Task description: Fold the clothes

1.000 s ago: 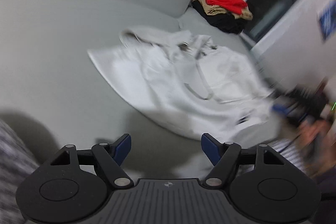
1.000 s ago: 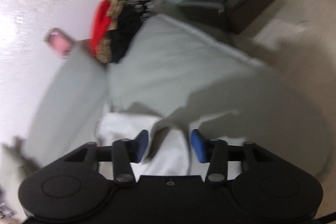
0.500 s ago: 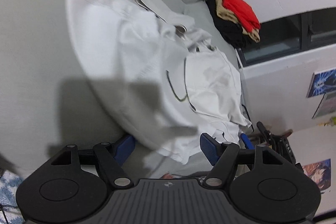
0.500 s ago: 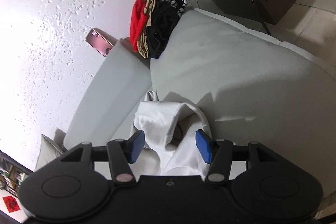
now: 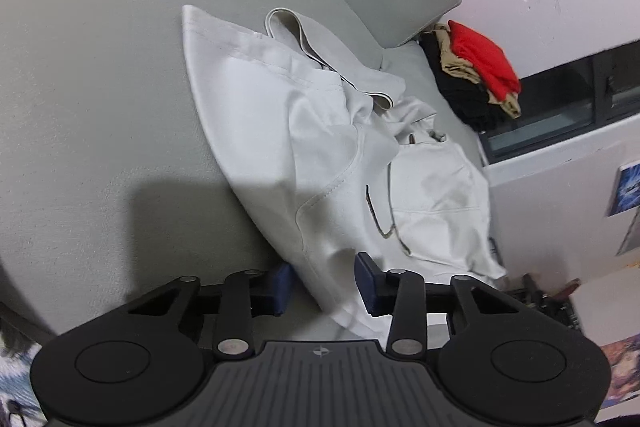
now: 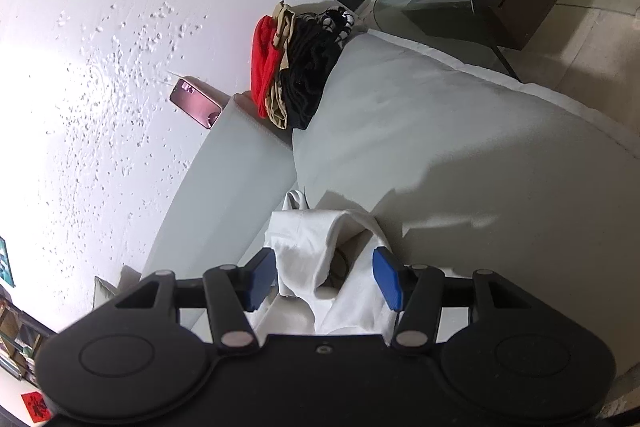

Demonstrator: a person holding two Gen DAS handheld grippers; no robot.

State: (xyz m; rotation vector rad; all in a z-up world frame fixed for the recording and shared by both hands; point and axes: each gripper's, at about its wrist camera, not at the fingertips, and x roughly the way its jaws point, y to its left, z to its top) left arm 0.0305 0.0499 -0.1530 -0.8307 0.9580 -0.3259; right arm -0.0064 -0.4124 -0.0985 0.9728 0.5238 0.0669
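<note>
Left gripper: jaws apart, blue pads either side of the near edge of a white hooded garment, not pressed onto it. Right gripper: jaws likewise apart, straddling a bunched fold of the same white hooded garment. Garment lay spread and rumpled on a grey sofa, drawcord showing. Stack of red, tan and black clothes sat at the sofa's far end, well apart. Pink phone leaned against the white wall.
</note>
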